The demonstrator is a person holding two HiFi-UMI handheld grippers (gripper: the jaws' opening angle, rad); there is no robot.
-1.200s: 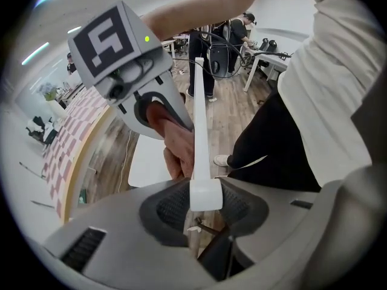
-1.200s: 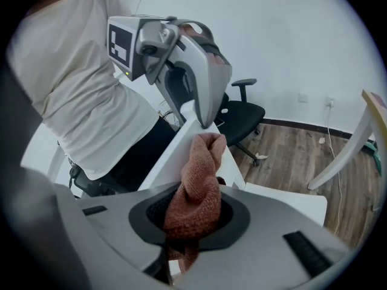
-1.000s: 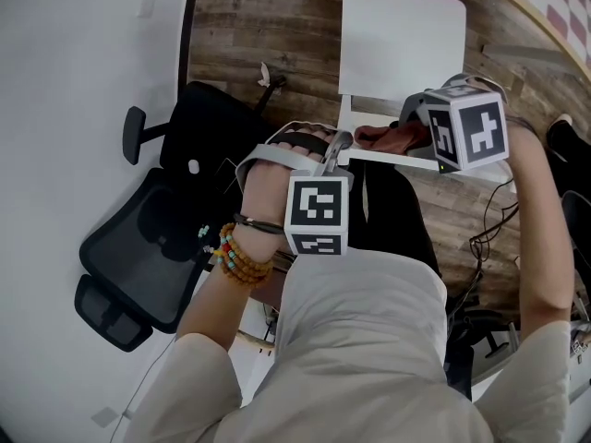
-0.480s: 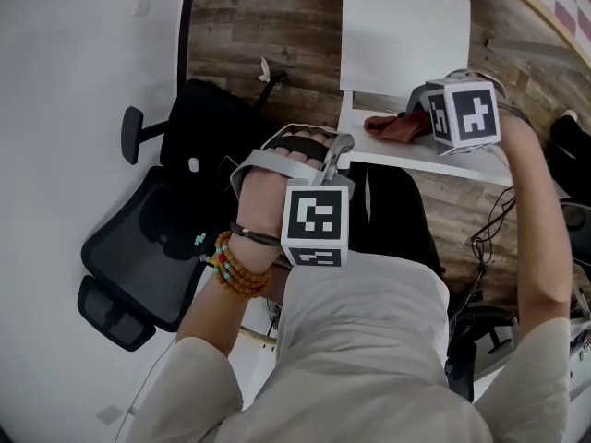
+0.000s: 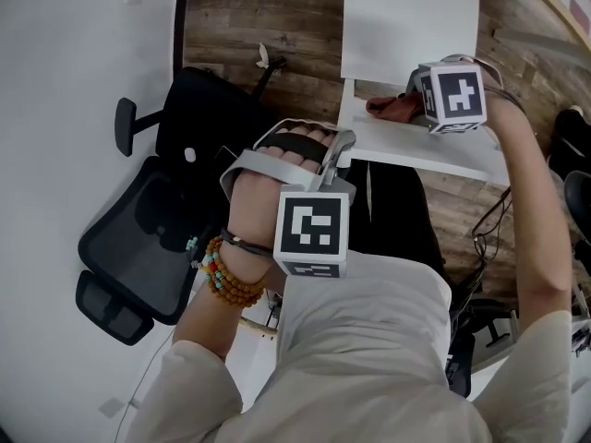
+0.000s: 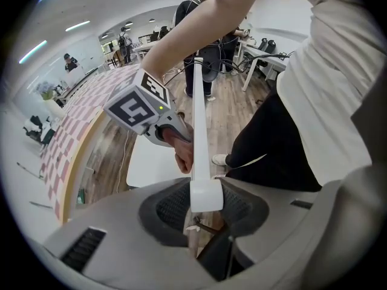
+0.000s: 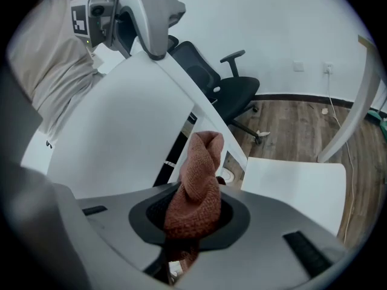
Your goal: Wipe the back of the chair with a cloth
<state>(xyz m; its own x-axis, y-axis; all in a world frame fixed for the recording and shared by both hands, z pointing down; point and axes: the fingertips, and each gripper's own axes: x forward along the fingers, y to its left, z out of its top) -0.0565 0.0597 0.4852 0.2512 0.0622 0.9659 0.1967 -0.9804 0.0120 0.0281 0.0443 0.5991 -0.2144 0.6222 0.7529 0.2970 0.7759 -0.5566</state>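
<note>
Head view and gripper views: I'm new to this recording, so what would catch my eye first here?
A rust-brown knitted cloth sits bunched in the right gripper, at the upper edge of the white plastic chair back. The left gripper grips that chair back's top corner. A black office chair stands at the head view's left.

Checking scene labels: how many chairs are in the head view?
2. A white chair at top centre, in front of the person; a black office chair at left. More could be hidden behind the person's body.
</note>
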